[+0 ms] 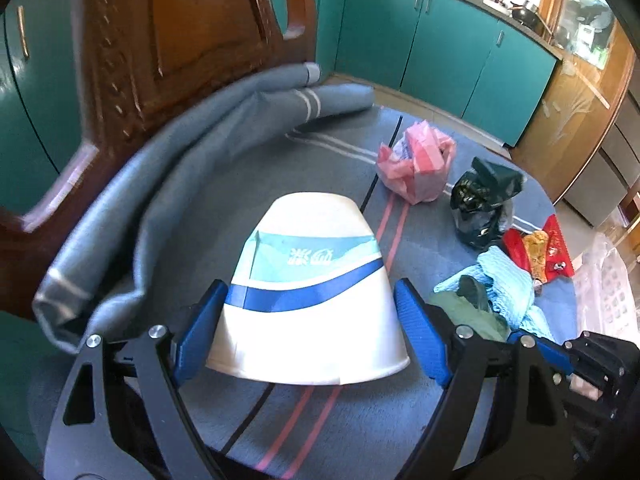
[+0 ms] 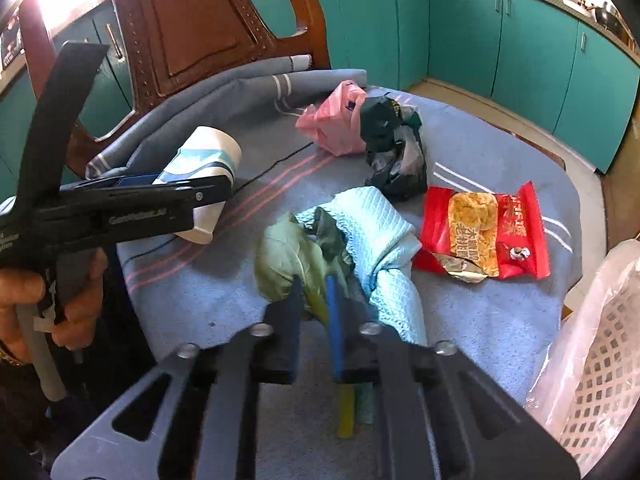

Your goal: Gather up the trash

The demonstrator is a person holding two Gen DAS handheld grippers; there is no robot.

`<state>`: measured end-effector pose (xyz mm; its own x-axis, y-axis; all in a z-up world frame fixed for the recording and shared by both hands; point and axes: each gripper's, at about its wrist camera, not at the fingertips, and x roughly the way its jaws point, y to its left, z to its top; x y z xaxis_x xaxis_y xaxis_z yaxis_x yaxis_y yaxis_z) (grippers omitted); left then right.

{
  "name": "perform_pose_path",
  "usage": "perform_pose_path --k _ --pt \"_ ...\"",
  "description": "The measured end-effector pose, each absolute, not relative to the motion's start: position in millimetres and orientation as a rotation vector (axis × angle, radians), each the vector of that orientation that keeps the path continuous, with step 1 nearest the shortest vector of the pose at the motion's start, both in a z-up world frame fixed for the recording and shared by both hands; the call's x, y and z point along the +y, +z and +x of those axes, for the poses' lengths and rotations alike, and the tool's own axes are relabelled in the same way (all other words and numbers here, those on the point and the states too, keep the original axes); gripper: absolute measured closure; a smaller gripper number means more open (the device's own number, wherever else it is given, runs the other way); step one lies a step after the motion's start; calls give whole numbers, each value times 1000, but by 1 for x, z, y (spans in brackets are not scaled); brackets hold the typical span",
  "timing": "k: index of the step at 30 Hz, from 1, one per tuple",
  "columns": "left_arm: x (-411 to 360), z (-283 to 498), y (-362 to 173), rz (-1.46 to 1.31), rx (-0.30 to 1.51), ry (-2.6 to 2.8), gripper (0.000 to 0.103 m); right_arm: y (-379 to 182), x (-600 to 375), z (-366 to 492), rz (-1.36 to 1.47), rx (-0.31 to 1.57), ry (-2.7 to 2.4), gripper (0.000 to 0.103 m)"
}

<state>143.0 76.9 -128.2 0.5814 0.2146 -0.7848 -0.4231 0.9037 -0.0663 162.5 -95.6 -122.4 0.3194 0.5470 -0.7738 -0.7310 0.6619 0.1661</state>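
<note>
Left wrist view: the left gripper (image 1: 308,328) straddles a paper cup (image 1: 308,300) lying on its side on the blue cloth (image 1: 200,220), jaws spread, pads beside its walls.

Right wrist view: the right gripper (image 2: 316,320) is clenched on a green leaf (image 2: 288,260) beside a light-blue rag (image 2: 376,236).

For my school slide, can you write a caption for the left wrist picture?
Open left gripper straddling a tipped paper cup on the blue cloth.

cabinets (image 1: 440,52): teal, lined the far wall | chair (image 1: 168,40): carved wood, stood behind the worktop | cloth (image 1: 320,420): grey-blue, striped | light: bright daylight
</note>
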Motion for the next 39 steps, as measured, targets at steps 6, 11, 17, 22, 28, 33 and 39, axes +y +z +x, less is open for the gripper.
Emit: perform_pose_path --k 6,11,17,22,28,33,39 --pt "70 127 -113 -205 827 375 18 -113 -98 161 -189 876 875 97" --pt "69 123 -112 -216 830 353 18 -126 -86 158 -275 898 836 78" --pt "68 123 -111 -196 826 348 18 -132 -74 151 -357 881 824 61" --pt "69 119 -112 -197 830 350 18 -130 -73 146 -368 865 824 92" --pt "68 115 -110 -180 818 355 18 -114 -91 157 -230 839 828 100" --pt "68 112 -108 -176 808 353 18 -87 -113 153 -98 736 858 100" --pt "66 111 -107 -156 803 360 18 -69 -134 158 7 664 844 100"
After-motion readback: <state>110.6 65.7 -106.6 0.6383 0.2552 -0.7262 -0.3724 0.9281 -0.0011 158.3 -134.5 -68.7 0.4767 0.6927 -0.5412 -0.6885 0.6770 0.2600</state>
